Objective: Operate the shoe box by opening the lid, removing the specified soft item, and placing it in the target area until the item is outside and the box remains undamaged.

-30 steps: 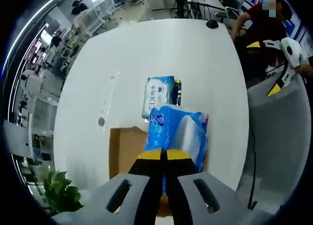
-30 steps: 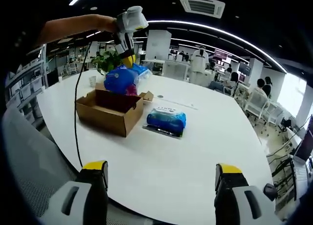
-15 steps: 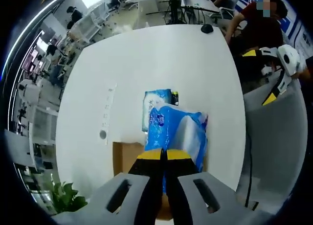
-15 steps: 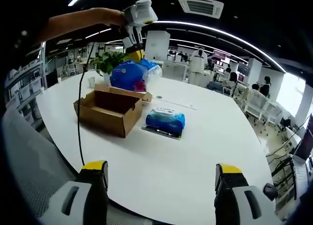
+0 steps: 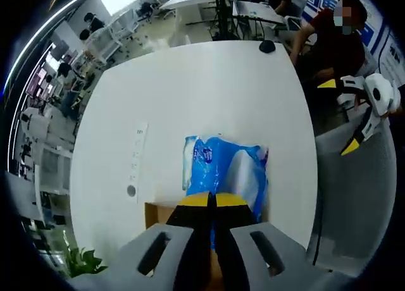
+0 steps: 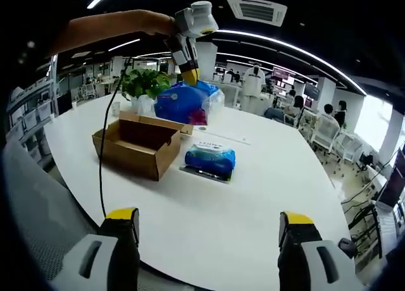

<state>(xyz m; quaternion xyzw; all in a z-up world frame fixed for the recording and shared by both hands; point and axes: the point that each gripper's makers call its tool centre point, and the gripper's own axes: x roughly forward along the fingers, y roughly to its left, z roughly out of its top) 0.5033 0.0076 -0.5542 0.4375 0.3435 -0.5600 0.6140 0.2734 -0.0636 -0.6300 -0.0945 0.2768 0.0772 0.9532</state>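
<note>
Left gripper (image 5: pixel 212 202) pinching the top of a blue soft pack (image 5: pixel 231 171), jaws pressed together on the plastic, yellow tips meeting. Seen from above in the left gripper view: pack hanging over the white table (image 5: pixel 190 101), covering what lies beneath it, with a corner of the brown shoe box (image 5: pixel 159 214) peeking out just beside the jaws, toward the table's near edge. White power strip (image 5: pixel 135 158) flat on the tabletop toward the left edge, a dark mouse (image 5: pixel 266 47) at the far edge, a potted plant's leaves (image 5: pixel 82 264) low at the left beyond the table. Right gripper (image 5: pixel 359 117) off the table's right edge, held by a seated person in red (image 5: pixel 332 41).

Seen from the side in the right gripper view: left gripper (image 6: pixel 190 68) held high by an arm (image 6: pixel 107 28), blue soft pack (image 6: pixel 186 102) lifted clear of the shoe box (image 6: pixel 136 145), hanging above the gap between box and a second blue pack (image 6: pixel 209 160). Box open, flaps up, standing toward the table's left edge, the plant (image 6: pixel 142 82) behind it. Second pack lying flat near the middle of the table (image 6: pixel 253 196), just beside the box, not touching it. A black cable (image 6: pixel 102 152) dropping from the left gripper past the box's near side. Right gripper (image 6: pixel 209 228) spread wide, jaws well apart over the near edge, nothing between them.
</note>
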